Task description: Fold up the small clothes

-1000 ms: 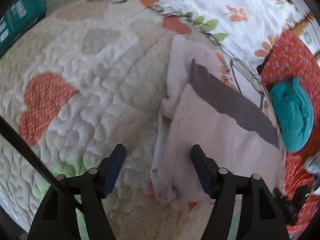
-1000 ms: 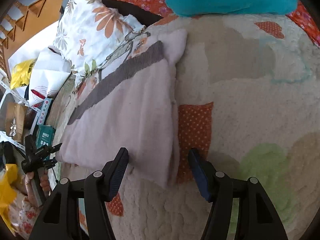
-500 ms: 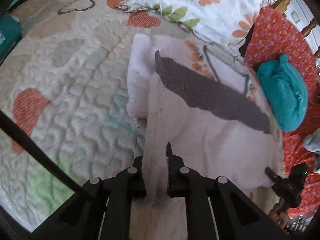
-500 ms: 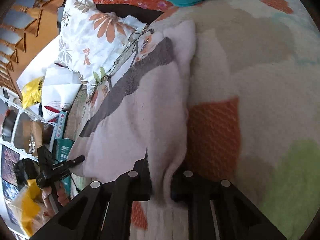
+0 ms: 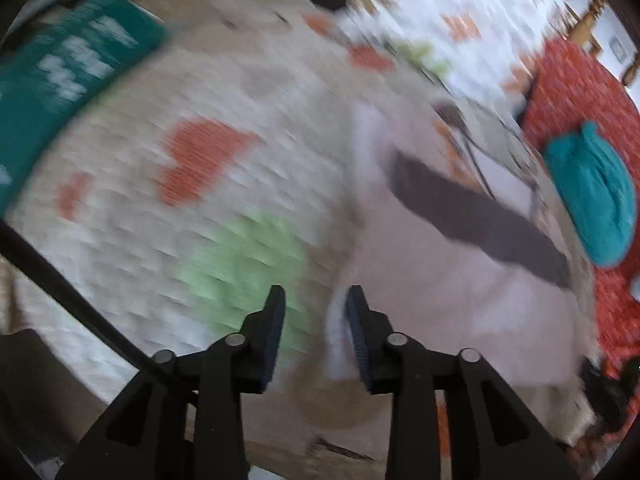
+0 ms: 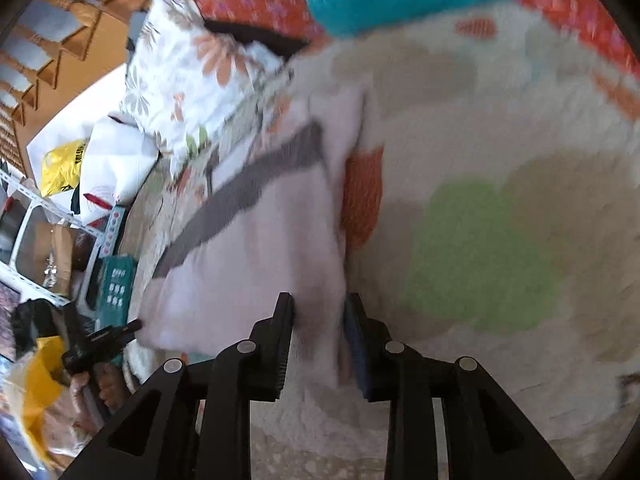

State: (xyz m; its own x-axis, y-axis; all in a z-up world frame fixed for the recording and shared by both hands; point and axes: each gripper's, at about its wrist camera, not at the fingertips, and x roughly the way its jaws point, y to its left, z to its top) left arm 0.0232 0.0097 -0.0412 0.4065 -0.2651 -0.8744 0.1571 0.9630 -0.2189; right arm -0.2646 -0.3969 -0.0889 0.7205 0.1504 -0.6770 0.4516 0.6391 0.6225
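Observation:
A pale pink garment (image 5: 460, 292) with a dark grey band (image 5: 480, 216) lies on a quilted bedspread (image 5: 224, 184). In the left wrist view, which is blurred, my left gripper (image 5: 316, 304) is partly open; the garment's left corner lies against its right finger, and the gap shows quilt. In the right wrist view the garment (image 6: 256, 256) reaches down between the fingers of my right gripper (image 6: 318, 312), which stands partly open around its right corner. The left gripper (image 6: 100, 340) shows at the garment's far corner.
A teal cushion (image 5: 592, 192) lies on red floral fabric (image 5: 580, 92) at the right. A floral pillow (image 6: 192, 72) lies behind the garment. A teal package (image 5: 60, 92) sits at the quilt's left edge. Bags and shelves (image 6: 60, 200) stand beyond the bed.
Both grippers were shut on the garment's near corners half a second ago and now stand partly open. The garment has dropped back toward the quilt. Both cameras are moving fast.

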